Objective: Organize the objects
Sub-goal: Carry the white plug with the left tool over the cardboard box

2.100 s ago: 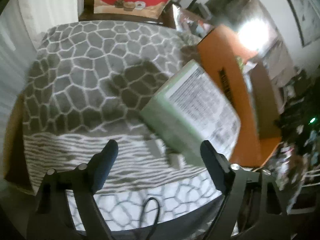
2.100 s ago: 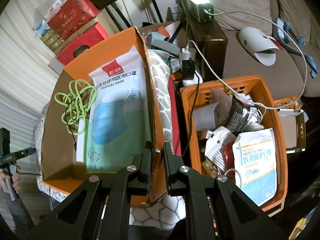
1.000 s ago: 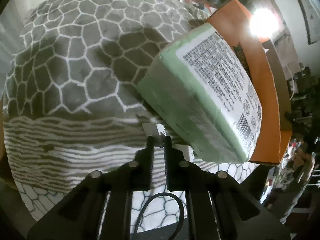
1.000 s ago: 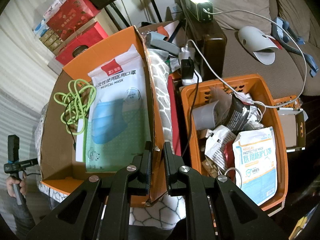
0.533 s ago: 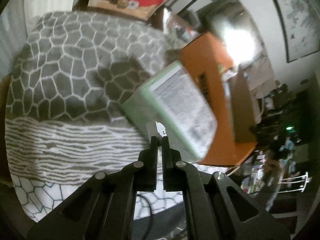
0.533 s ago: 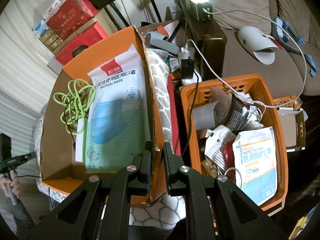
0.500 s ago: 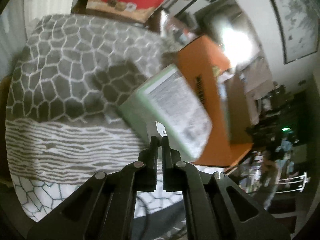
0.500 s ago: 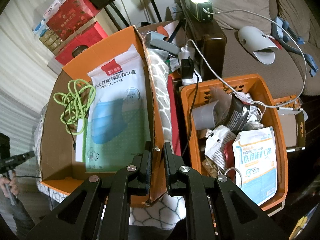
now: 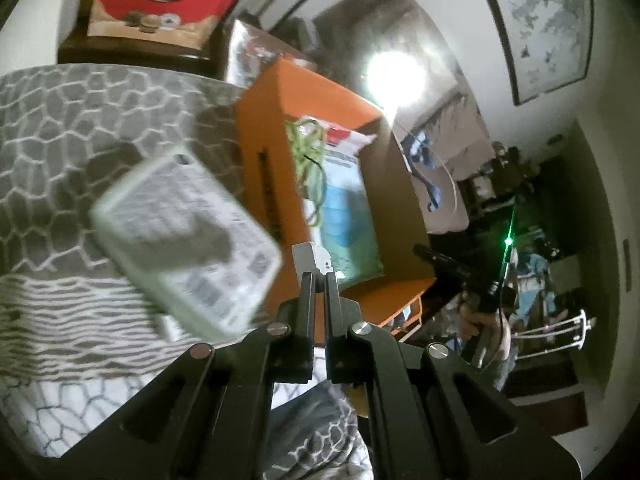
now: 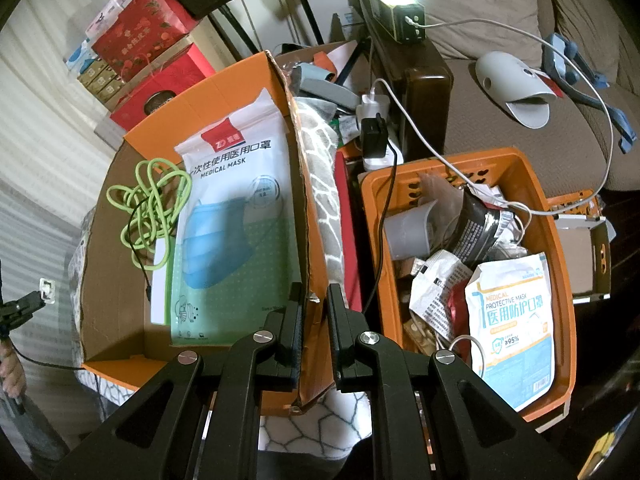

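On the grey patterned blanket [image 9: 60,128], the orange cardboard box [image 9: 276,128] sits at two o'clock of the green packet [image 9: 184,240]. The left gripper [image 9: 318,276] pinches a small white tag [image 9: 310,256]; the right gripper [image 10: 314,304] clamps the box wall. That thin pinch may slip.

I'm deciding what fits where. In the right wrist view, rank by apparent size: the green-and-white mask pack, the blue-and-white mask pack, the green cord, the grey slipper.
1. Green-and-white mask pack
2. Blue-and-white mask pack
3. Green cord and grey slipper: alike; the slipper lies farther off, so unsure.
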Action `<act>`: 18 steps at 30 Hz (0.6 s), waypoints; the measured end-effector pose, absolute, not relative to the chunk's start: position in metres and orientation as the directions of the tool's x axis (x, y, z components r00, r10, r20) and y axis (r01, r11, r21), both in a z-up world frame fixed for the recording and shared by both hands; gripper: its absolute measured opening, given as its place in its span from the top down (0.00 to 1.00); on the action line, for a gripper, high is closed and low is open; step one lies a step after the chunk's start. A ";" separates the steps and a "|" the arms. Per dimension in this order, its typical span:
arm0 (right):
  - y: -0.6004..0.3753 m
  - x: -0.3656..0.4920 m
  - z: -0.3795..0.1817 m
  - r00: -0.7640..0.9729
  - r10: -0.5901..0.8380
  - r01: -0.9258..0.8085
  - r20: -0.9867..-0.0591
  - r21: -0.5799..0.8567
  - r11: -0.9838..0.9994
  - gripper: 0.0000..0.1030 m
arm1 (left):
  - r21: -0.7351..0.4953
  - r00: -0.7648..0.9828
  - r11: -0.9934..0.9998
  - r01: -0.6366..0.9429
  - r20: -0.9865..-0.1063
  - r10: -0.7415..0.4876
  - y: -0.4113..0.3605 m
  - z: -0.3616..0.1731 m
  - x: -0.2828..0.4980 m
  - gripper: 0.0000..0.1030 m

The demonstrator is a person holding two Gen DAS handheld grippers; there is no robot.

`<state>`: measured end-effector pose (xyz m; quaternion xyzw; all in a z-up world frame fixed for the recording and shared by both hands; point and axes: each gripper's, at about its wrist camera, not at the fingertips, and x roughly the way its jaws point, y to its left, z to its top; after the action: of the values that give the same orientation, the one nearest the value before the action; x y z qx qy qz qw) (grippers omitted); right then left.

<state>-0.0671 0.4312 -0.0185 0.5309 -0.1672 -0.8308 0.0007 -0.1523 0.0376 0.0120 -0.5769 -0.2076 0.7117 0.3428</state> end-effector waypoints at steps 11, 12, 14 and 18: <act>0.431 -0.067 -0.018 -0.436 -0.179 -0.176 -0.882 0.279 -0.944 0.90 | -0.651 -0.053 -0.697 -0.301 -0.718 0.694 0.105 0.004 -0.159 0.97; 0.431 -0.067 -0.018 -0.436 -0.180 -0.176 -0.882 0.280 -0.944 0.90 | -0.639 -0.058 -0.705 -0.309 -0.727 0.685 0.109 0.004 -0.158 0.97; 0.431 -0.067 -0.019 -0.436 -0.180 -0.176 -0.882 0.280 -0.944 0.90 | -0.607 -0.078 -0.725 -0.324 -0.747 0.660 0.117 0.004 -0.158 0.97; 0.431 -0.067 -0.018 -0.436 -0.179 -0.176 -0.882 0.278 -0.944 0.90 | -0.555 -0.119 -0.755 -0.349 -0.773 0.623 0.128 0.006 -0.160 0.97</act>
<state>-0.0670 0.4313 -0.0185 0.5311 -0.1671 -0.8307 0.0007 -0.1596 0.1278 0.0064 -0.5764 -0.1192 0.7384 0.3291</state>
